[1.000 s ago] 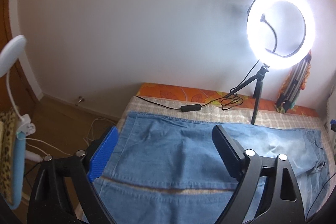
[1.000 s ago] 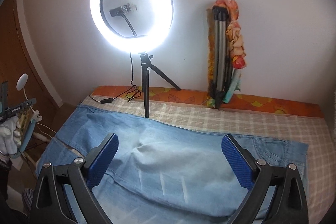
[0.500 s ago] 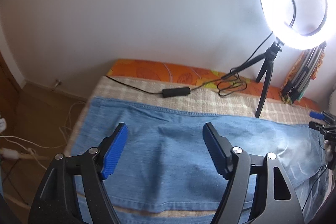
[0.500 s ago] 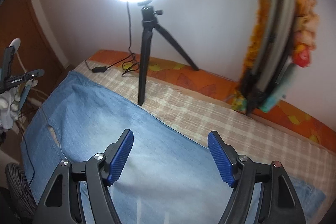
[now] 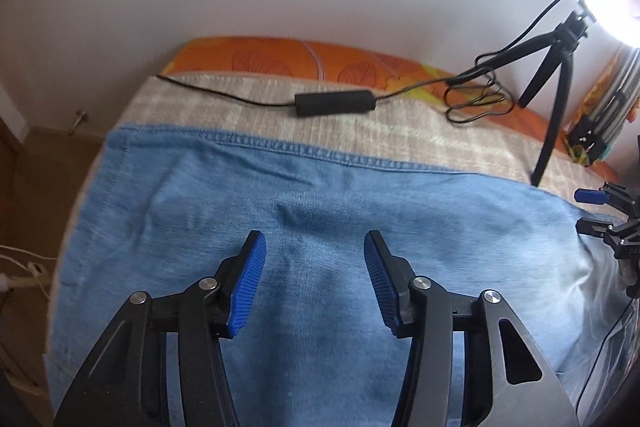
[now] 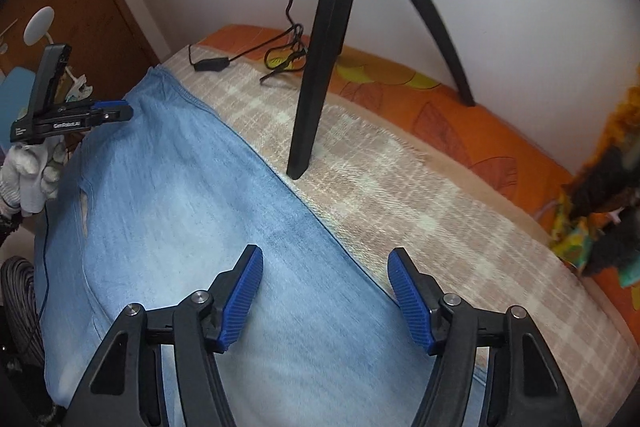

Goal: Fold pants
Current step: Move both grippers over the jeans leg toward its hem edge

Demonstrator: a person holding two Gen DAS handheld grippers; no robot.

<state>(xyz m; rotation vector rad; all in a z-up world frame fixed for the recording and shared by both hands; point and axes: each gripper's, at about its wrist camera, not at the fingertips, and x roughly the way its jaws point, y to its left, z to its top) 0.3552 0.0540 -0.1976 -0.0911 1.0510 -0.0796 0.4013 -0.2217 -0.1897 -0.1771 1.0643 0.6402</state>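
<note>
Left gripper [image 5: 312, 243]: jaws part-spread and just been closing in, nothing pinched. The blue pads [image 5: 246, 287] are seen above the denim, not pressing it as far as can be told.

Right gripper [image 6: 322, 259]: spread a bit wider, also just been narrowing, nothing caught between the pads. It's pointed down at the far long edge of the pants, so one pad is seen over denim and the other over the blanket.

Pants [image 5: 320, 211]: light blue jeans laid flat and lengthwise, right under both grippers. A stitched seam edge is seen on the far side of the left gripper; a small rip is seen left of the right gripper's view.

Blanket [image 6: 420, 203]: beige check, spread under the pants and exposed beyond their far edge.

Tripod [image 6: 316, 67]: black, its near foot planted on the blanket just beside the pants' far edge.

Cable switch [image 5: 336, 103]: black inline box on the blanket, beyond the pants.

Gloved hand [image 6: 32, 171]: white glove gripping the left gripper, seen past the pants' left end.
</note>
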